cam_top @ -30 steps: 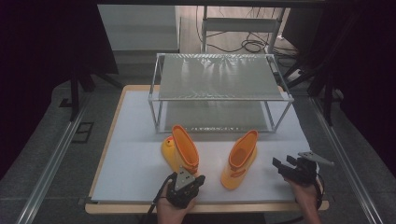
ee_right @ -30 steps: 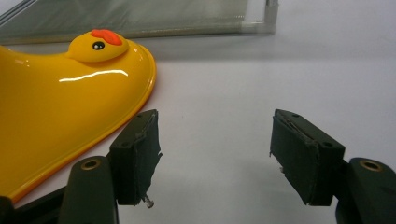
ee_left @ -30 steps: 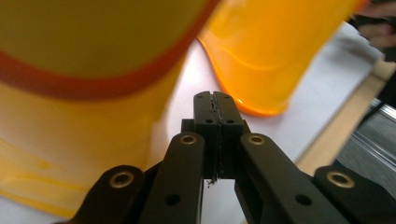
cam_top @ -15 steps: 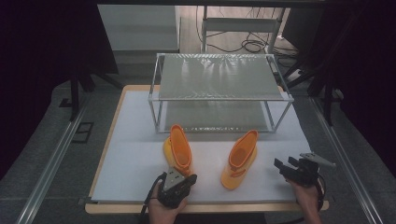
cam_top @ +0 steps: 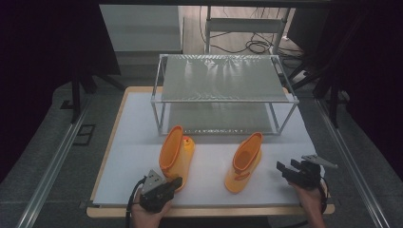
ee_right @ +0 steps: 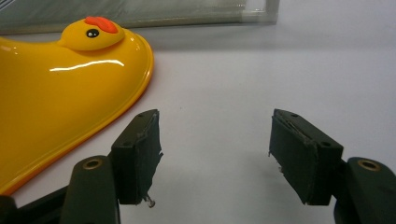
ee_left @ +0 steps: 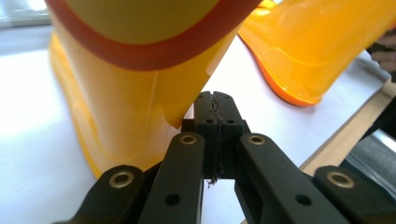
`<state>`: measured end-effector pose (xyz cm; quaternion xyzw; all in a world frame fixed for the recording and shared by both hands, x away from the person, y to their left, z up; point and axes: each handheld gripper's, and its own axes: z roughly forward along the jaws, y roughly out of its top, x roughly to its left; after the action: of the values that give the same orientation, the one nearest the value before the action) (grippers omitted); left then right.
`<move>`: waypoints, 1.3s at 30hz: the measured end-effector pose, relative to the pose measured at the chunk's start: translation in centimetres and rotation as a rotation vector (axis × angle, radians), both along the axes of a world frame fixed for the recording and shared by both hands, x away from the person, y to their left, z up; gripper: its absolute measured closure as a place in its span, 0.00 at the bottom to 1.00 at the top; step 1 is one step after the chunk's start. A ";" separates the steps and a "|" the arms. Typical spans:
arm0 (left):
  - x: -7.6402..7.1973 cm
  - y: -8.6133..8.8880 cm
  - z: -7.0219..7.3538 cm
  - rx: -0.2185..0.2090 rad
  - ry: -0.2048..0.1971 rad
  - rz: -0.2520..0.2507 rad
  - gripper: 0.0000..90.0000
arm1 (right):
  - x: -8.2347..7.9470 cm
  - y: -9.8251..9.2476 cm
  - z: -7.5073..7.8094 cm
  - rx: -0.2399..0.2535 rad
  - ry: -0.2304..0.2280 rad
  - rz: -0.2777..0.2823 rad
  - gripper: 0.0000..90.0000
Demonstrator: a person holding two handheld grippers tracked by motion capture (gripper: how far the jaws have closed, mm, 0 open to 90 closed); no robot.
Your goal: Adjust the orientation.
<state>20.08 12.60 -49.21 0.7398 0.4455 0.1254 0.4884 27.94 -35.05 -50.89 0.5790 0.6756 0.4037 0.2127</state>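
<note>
Two yellow duck rain boots on white table mat, both in front of wire shelf rack.

L boot: stands just in front of rack's near-left leg, opening tilted toward person. L gripper at its near edge. Left gripper view: jaws pressed flat together, pads meeting, nothing visibly between them; boot's cuff w/ orange-red rim hangs right above and beside the tips, a corner of the yellow wall touching or nearly touching them. Can't tell if any boot material is pinched, looks not.

R boot: in front of rack's near-right part, well apart from L boot, toe end nearer the person. R gripper sits to its right, near but not touching. Right gripper view: fingers spread wide, bare mat between; duck-face toe off to the side, rack frame behind.

Progress, my read: early. Both rack tiers bare, neither boot lifted. Left to do: get a proper grip on each boot, carry onto rack, pair them up.
</note>
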 end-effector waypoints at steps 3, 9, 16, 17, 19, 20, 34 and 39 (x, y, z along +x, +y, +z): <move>0.0 1.1 0.0 -0.004 0.005 0.026 1.00 | 0.1 0.0 -0.1 0.001 0.004 0.000 0.38; 0.0 2.7 0.0 -0.020 0.017 0.063 0.99 | 0.0 0.2 -0.2 -0.003 0.009 0.010 0.38; 0.0 3.3 0.1 -0.023 0.029 0.072 0.97 | -0.1 0.1 -0.1 -0.008 0.008 0.008 0.38; 0.0 3.1 0.1 -0.020 0.031 0.063 0.96 | -0.1 0.1 -0.1 -0.008 0.009 0.009 0.38; -0.2 2.6 0.1 -0.013 0.027 0.052 0.93 | -0.1 0.2 -0.1 -0.010 0.010 0.010 0.38; -0.3 2.4 0.1 -0.011 0.028 0.043 0.92 | -0.1 0.2 -0.1 -0.010 0.010 0.011 0.38; 0.5 -0.3 0.4 0.065 0.107 -0.153 0.74 | -0.4 -0.2 0.1 -0.009 0.004 0.007 0.38; 0.9 -0.5 0.8 0.079 0.132 -0.191 0.64 | -0.4 -0.2 0.1 -0.009 0.005 0.005 0.38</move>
<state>20.96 12.09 -48.38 0.8043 0.3989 0.0465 0.4380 27.51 -35.28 -50.83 0.5772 0.6795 0.3999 0.2127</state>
